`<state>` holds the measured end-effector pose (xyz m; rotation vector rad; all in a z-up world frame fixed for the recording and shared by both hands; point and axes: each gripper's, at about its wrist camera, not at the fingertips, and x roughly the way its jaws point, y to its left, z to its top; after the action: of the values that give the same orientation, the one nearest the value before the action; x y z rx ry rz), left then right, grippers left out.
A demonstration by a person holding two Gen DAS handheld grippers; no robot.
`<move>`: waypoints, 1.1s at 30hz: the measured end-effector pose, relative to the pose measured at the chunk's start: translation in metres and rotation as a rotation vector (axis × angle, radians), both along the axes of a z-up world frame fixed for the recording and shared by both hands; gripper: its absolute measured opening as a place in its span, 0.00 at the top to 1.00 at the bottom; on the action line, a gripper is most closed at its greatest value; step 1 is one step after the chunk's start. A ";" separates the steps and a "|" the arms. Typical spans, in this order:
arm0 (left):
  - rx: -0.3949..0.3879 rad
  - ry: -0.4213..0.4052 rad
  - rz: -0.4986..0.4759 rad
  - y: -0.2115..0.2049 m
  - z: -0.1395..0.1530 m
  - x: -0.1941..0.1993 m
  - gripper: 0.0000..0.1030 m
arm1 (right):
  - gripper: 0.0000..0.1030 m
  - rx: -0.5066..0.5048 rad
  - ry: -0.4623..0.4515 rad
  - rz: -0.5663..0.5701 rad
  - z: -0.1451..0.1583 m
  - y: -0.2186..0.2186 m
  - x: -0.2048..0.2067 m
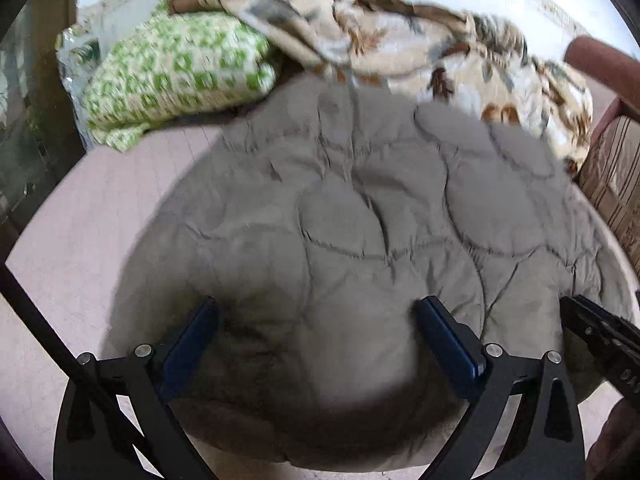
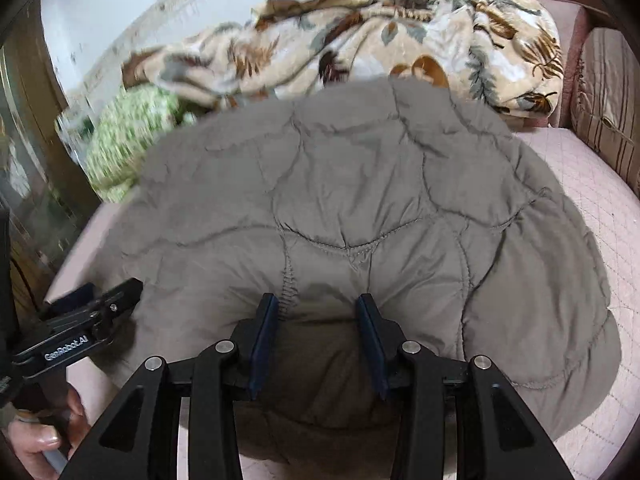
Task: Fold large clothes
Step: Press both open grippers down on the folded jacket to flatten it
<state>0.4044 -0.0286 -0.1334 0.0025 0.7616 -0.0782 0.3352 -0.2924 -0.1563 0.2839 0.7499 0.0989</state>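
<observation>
Basically, green-white checked knit pillow [image 1: 176,76] at left; puffy grey quilted jacket [image 1: 360,216] mid on pink quilted mattress [image 2: 580,184]; floral fleece blanket [image 2: 360,40] behind. Left gripper [image 1: 316,344] spread wide, right gripper [image 2: 318,340] parted, both w/ nothing pinched.

L claw [image 1: 316,316] open, over quilted jacket [image 1: 360,216]
</observation>
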 end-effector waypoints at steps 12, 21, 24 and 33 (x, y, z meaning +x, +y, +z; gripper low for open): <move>0.000 0.116 0.147 0.043 -0.013 0.030 0.03 | 0.56 0.012 0.023 -0.065 -0.006 -0.032 0.001; 0.014 -0.047 0.130 0.031 0.015 0.005 0.04 | 0.56 0.022 -0.053 -0.095 0.013 -0.033 -0.011; 0.023 -0.066 0.096 0.020 0.016 0.002 0.04 | 0.56 0.007 -0.054 -0.098 0.013 -0.032 -0.013; 0.121 -0.055 -0.006 -0.016 0.000 0.003 0.03 | 0.46 -0.011 -0.027 -0.033 0.006 -0.018 -0.006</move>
<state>0.4074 -0.0448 -0.1335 0.1221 0.7101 -0.0377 0.3288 -0.3100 -0.1506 0.2832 0.7183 0.0675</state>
